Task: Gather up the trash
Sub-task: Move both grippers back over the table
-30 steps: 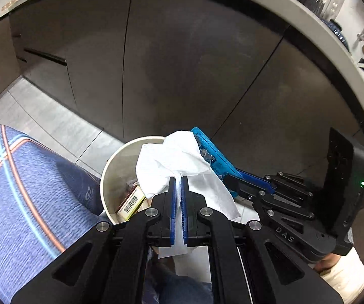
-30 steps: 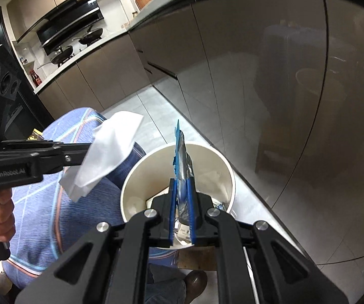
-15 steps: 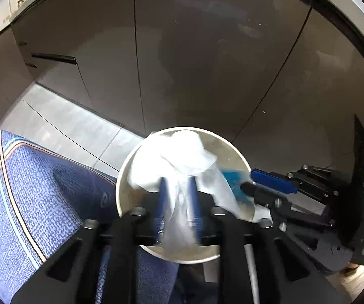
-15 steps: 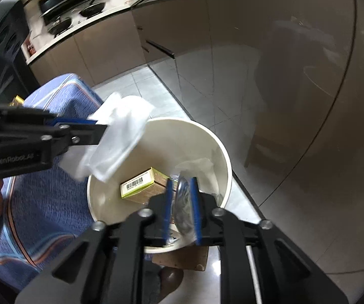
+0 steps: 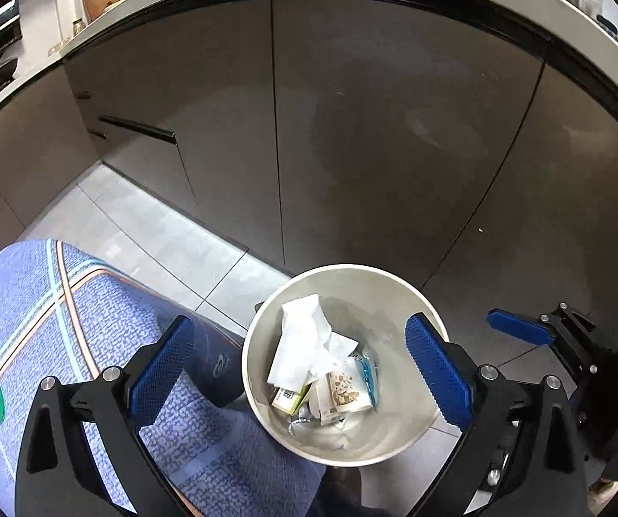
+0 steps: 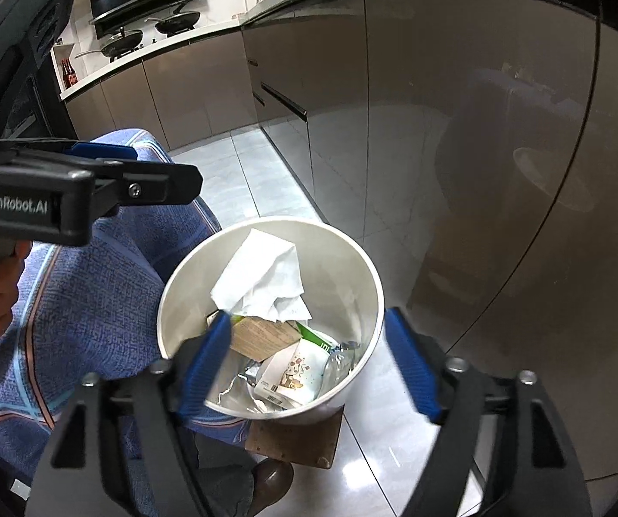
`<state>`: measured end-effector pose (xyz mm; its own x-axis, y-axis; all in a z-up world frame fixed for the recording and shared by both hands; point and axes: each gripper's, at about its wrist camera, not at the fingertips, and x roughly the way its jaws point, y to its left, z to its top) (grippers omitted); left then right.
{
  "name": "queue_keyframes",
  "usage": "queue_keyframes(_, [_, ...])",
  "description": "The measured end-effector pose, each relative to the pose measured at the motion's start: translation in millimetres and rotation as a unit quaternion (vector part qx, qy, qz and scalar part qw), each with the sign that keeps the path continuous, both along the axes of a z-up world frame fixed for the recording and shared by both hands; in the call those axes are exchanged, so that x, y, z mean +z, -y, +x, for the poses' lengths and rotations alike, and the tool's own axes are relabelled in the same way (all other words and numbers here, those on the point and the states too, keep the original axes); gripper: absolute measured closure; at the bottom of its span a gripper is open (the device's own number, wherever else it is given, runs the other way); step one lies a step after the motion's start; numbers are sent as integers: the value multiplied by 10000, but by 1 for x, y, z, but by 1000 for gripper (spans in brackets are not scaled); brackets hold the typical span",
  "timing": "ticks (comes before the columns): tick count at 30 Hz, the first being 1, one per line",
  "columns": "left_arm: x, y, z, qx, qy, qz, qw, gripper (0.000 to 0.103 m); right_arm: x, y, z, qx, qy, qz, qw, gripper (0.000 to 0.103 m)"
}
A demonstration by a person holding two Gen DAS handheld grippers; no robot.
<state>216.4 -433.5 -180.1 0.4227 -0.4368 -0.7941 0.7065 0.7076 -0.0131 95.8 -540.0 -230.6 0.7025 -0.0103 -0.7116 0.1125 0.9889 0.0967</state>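
While poised above white bin (image 5: 399, 288), left gripper (image 5: 304, 362) spread wide, jaws just opened, nothing between pads. Right gripper (image 6: 309, 353) likewise parted, jaws just opened, empty. Crumpled white tissue (image 6: 265, 275) lying inside bin on top of other trash. Blue wrapper (image 5: 369, 372) down in bin beside small cartons (image 5: 339, 392). Bin standing on tiled floor (image 6: 240, 172), just beside blue patterned cloth (image 5: 50, 314) and near grey cabinet doors (image 5: 373, 129).
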Motion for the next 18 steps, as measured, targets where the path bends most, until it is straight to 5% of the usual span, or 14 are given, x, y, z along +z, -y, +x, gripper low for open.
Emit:
queue_keyframes(4, [13,-8,-6,46,123,-13,9999,8,9,-3,-9,40,140,-60,9999,3])
queue_keyframes(18, [73,-67,-37,297,489,-367,9977,8,70,-33,-26,174,469,-189,9986,3])
